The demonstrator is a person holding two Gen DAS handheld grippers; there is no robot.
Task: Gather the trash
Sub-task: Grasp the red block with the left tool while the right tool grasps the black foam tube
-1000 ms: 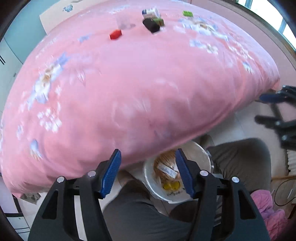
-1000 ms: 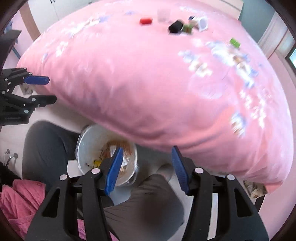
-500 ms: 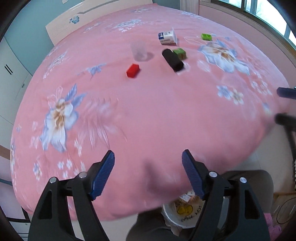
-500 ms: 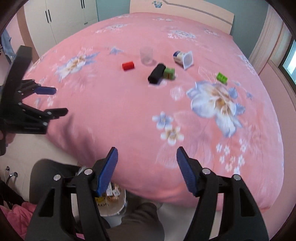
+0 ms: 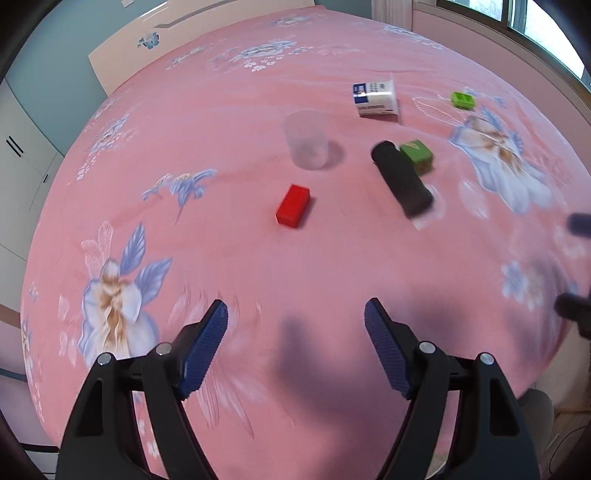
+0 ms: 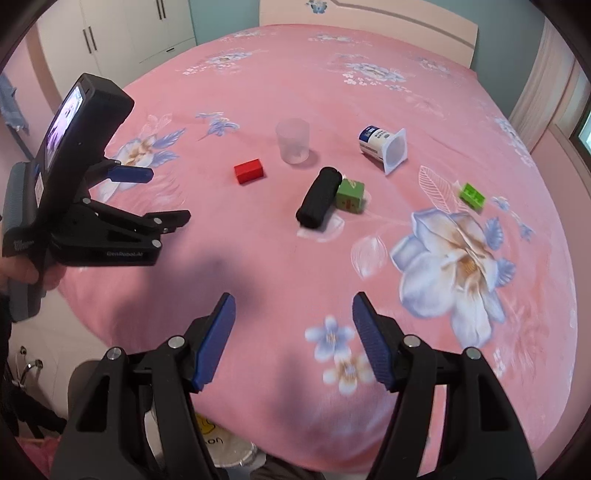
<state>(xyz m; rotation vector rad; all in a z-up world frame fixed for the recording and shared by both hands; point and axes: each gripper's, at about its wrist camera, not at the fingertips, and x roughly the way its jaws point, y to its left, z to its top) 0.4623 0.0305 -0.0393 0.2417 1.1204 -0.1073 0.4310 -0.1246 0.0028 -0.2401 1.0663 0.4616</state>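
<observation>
On the pink flowered bedspread [image 5: 221, 110] lie a red block [image 5: 292, 205], a clear plastic cup [image 5: 306, 140] standing upright, a black roll [image 5: 402, 177], a green cube [image 5: 416, 151] touching the roll, a tipped white yogurt cup [image 5: 376, 99] and a small green piece [image 5: 462, 99]. The same things show in the right wrist view: red block [image 6: 249, 170], clear cup [image 6: 293, 141], black roll [image 6: 319, 197], green cube [image 6: 350, 195], yogurt cup [image 6: 384, 147], green piece [image 6: 472, 195]. My left gripper [image 5: 295, 314] is open and empty over the near bed. My right gripper [image 6: 293, 306] is open and empty.
A white trash bin [image 6: 221, 446] with litter sits on the floor below the bed's near edge. The left gripper shows in the right wrist view [image 6: 155, 199] at the left. A wardrobe [image 6: 122, 33] and a headboard [image 6: 369, 18] stand behind the bed.
Both grippers have risen from over the bin at the floor and moved forward over the bed. The bin has dropped out of the left wrist view. Both stay open.
</observation>
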